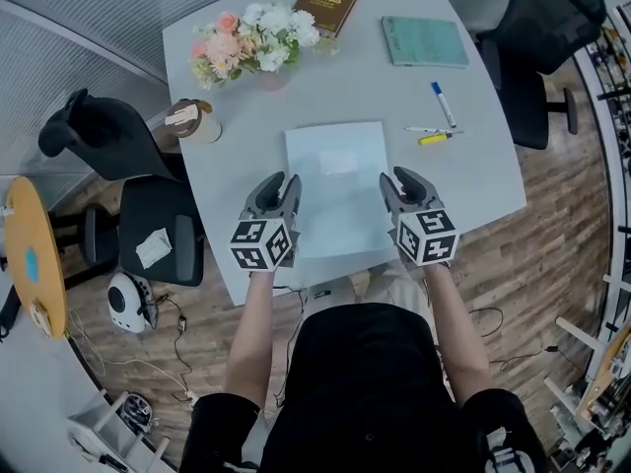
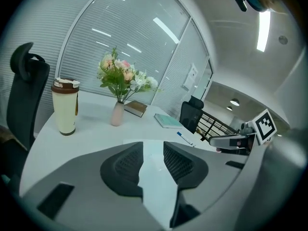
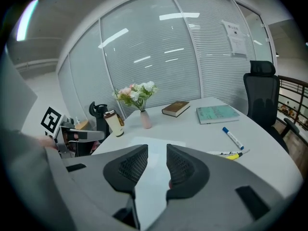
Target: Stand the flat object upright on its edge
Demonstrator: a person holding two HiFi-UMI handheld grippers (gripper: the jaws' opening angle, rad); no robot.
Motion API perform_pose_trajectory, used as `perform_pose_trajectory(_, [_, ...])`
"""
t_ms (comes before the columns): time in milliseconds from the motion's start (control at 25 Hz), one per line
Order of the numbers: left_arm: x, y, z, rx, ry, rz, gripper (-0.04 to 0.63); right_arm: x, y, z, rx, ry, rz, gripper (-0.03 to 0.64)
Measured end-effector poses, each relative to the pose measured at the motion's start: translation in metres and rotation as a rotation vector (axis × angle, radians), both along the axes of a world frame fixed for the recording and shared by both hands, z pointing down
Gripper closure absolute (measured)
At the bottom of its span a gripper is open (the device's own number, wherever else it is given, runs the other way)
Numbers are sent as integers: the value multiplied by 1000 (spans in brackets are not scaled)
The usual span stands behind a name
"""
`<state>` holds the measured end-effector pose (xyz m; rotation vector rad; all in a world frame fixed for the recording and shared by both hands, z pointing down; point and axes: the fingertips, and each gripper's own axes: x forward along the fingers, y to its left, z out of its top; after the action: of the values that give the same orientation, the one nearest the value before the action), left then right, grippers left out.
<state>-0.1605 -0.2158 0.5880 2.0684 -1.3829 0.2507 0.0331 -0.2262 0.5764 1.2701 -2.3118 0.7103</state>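
Note:
The flat object is a pale, thin rectangular board [image 1: 335, 180] lying flat on the grey table [image 1: 473, 175], near its front edge. My left gripper [image 1: 279, 183] hovers over the board's left edge, and its jaws stand apart. Through their gap the board [image 2: 155, 174] shows below, with nothing pinched. My right gripper [image 1: 402, 180] is over the board's right edge, also open. The board [image 3: 150, 177] shows between its fingers too, untouched as far as I can see. Both grippers point away from me and slant downward.
A flower vase [image 1: 258, 45], a brown book [image 1: 326, 3] and a teal book [image 1: 424, 40] sit at the table's far side. A lidded cup [image 1: 192, 119] stands at left. Markers [image 1: 434, 134] lie right of the board. Office chairs [image 1: 118, 151] [image 1: 537, 37] flank the table.

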Motion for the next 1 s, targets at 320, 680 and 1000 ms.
perform_pose_trajectory(320, [-9, -16, 40, -72, 16, -27, 419, 0, -15, 35, -74, -13, 6, 489])
perform_pose_trajectory(680, [0, -33, 77, -139, 22, -8, 396, 8, -35, 78, -166, 2, 17, 459])
perform_pose_trajectory(1000, [-5, -42, 96, -192, 48, -40, 393, 10, -50, 105, -226, -6, 42, 422])
